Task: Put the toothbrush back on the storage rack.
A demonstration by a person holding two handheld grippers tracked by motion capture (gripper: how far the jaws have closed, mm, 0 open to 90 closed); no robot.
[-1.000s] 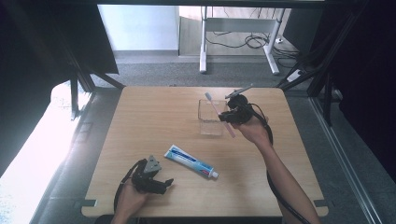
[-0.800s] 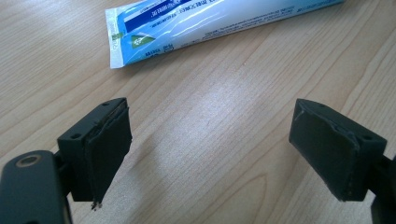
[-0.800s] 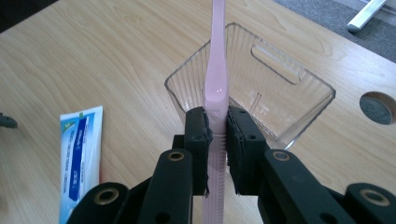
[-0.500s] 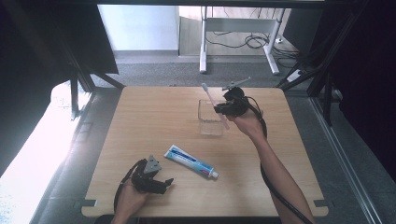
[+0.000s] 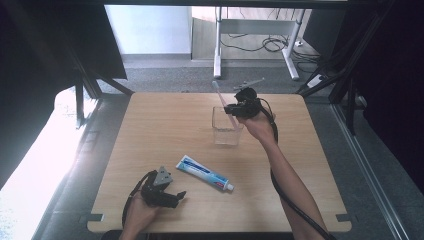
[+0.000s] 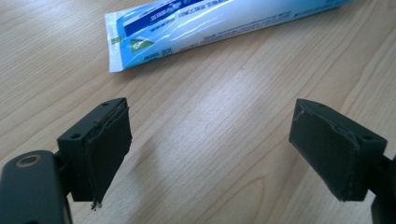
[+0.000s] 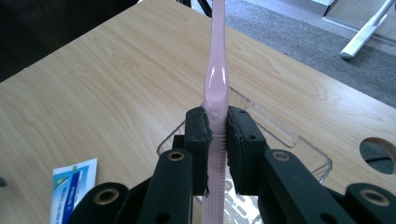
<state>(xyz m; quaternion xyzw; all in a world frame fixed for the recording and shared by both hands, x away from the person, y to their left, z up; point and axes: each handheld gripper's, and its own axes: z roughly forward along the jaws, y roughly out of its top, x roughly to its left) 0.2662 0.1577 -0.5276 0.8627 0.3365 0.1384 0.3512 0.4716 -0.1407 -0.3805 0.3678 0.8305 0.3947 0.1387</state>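
R gripper (image 5: pixel 235 109): jaws clamped on pink toothbrush (image 7: pixel 217 84), upper centre of high view, over clear cup (image 5: pixel 226 131).
L gripper (image 5: pixel 172 196): jaws apart, nothing btwn, lower left.
Toothpaste tube (image 5: pixel 205 173): flat on table (image 5: pixel 150 130), centre-low.

Lit evenly from above and from the far side, with daylight blowing out the floor (image 5: pixel 30 165) at the left of the high view. Dark, nearly black surrounds at both upper corners there. Soft, low-contrast and slightly hazy across the table (image 5: pixel 165 125); faint shadows only. Sharp wood grain in the left gripper view, glare streaking the tube (image 6: pixel 210 23), near jaws slightly soft. In the right gripper view, a bright sheen on the toothbrush (image 7: pixel 215 79), blurred jaws at the bottom edge.
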